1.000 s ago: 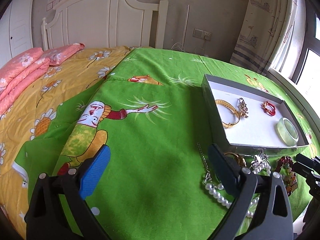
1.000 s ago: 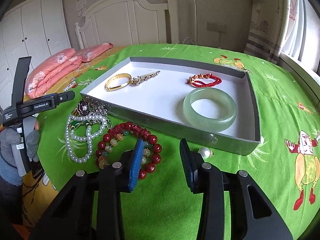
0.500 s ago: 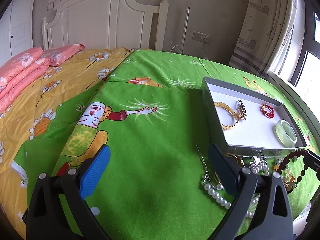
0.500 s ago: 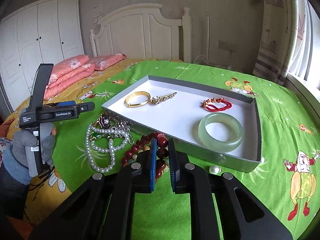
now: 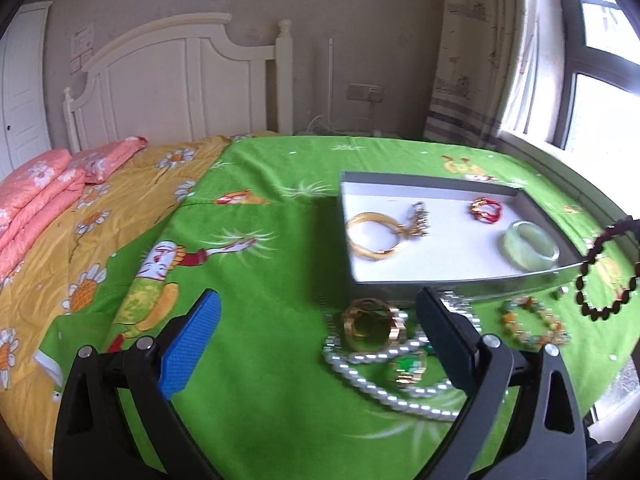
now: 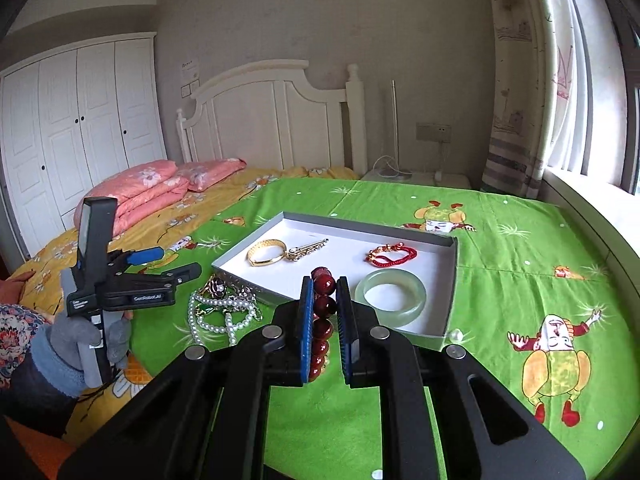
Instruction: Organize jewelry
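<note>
My right gripper (image 6: 325, 292) is shut on a dark red bead bracelet (image 6: 323, 308) and holds it in the air just in front of the grey tray (image 6: 450, 284); the bracelet also hangs at the right edge of the left wrist view (image 5: 608, 272). The tray (image 5: 460, 282) holds a gold bangle (image 5: 374, 236), a silver chain piece (image 5: 418, 220), a red cord bracelet (image 5: 485, 210) and a jade bangle (image 5: 530, 245). My left gripper (image 5: 320, 320) is open and empty above the pearl necklace (image 5: 384, 384) and gold ring piece (image 5: 372, 324).
A multicolour bead bracelet (image 5: 532, 326) lies on the green bedspread right of the pile. A loose pearl (image 6: 456, 335) sits by the tray's near corner. Pink pillows (image 6: 148, 188) and the white headboard (image 6: 272, 120) are at the back; a window is at the right.
My right gripper has shut on the red bead bracelet and lifted it off the bedspread. My left gripper has shifted right toward the pearl pile, still open.
</note>
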A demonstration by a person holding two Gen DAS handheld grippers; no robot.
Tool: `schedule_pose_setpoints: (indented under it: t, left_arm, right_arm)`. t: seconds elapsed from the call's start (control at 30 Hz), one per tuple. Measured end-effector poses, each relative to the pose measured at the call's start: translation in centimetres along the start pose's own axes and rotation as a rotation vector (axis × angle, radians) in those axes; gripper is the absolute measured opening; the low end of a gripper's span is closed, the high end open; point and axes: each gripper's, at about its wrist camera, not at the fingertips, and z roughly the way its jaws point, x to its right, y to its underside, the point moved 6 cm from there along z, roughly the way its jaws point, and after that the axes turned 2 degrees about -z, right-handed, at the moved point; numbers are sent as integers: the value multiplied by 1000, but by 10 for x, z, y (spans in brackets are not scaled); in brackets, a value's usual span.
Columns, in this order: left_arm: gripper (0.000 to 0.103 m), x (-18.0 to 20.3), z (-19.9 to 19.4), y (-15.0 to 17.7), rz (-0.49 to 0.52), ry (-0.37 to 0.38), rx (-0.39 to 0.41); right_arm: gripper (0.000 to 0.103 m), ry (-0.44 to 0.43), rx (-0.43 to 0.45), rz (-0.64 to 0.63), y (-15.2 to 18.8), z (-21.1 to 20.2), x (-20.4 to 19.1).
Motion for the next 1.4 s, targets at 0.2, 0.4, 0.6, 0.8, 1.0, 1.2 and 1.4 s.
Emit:
schedule_pose_setpoints:
  t: [0.2,0.4,0.6,0.8,1.0,1.2,1.4]
  left_arm:
    - [89,121,-20,17,308,168,29]
    - [70,178,-3,44,548,242,-38]
    - [28,184,19,64,582,352,-154]
    - [9,175,14,56,507,377,-120]
    - [9,171,-2,37,480,362,-62]
    - [9,164,-18,2,454,365,-12]
    - [9,157,-22,-30,444,345,30]
  right_arm:
    - [13,26,-20,50,17,-5,24]
    - [13,12,-14,84,25,-7,32]
    - [14,-8,-18,91,31,-5,32]
    - [14,-13,-21,99,36,-3,34]
    - [14,-9,-13,93,33,-6,32]
    - [13,0,21,47,13,-9,26]
    - [14,9,49,7,-11,-1,22]
